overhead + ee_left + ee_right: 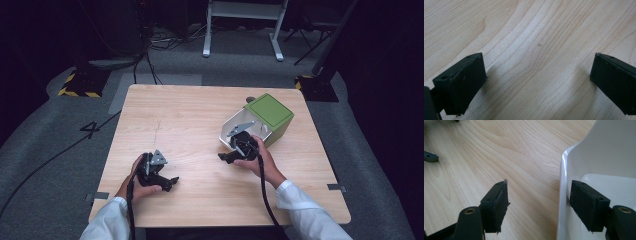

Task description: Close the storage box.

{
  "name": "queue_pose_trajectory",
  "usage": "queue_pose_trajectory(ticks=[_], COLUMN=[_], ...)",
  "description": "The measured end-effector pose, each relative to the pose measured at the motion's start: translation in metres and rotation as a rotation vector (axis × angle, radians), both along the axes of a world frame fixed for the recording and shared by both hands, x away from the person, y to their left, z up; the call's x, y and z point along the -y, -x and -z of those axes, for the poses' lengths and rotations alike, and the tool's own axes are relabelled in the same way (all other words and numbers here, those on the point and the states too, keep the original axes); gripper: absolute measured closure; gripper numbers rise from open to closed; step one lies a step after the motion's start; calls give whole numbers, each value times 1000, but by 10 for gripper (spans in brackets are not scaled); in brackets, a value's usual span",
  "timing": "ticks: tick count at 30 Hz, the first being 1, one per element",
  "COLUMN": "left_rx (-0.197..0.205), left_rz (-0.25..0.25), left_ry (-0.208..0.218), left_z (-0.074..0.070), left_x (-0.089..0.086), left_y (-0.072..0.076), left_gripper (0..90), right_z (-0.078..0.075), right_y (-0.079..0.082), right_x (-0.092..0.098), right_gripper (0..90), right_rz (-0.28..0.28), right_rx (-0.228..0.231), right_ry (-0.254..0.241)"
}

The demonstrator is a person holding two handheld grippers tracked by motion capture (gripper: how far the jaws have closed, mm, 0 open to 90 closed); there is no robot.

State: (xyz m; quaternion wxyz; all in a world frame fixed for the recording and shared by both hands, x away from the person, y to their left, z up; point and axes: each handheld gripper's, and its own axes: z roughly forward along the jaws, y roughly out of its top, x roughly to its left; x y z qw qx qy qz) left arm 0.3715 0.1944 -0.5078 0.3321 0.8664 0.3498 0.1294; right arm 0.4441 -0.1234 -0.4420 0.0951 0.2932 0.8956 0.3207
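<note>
- Box (260,122), white with a green top, lies tipped near the table's (200,110) right edge.
- Right gripper (537,202) straddles its white wall, jaws apart, no pad pressing; wall not yet gripped.
- Left gripper (537,80) rests wide open, holding nothing.

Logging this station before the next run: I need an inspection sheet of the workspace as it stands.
Surface: wooden table, bare wood, faint marks.
Job's things: white box with green lid, near the right edge.
Clutter: nothing seen.
Grippers: left tool open over bare wood, nothing between its jaws; right tool open, straddling the box's white wall, one pad inside by the wall, the other clear outside.
Cables: one trails from each tool; more on the floor.
Surroundings: grey floor, dark room, white frame behind.
</note>
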Motion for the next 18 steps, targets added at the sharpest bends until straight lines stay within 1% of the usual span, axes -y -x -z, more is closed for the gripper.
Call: queue_pose_trajectory(ticks=[5,18], left_rx=[0,0], left_rz=[0,0], left_ry=[0,-1], left_z=[0,0], left_x=[0,0], left_y=[0,0], left_gripper=[6,6], right_z=[1,1], right_y=[2,7], right_x=[-6,-12], right_gripper=[299,282], right_rz=[-6,-10], right_rx=[3,-2], right_ry=[4,8])
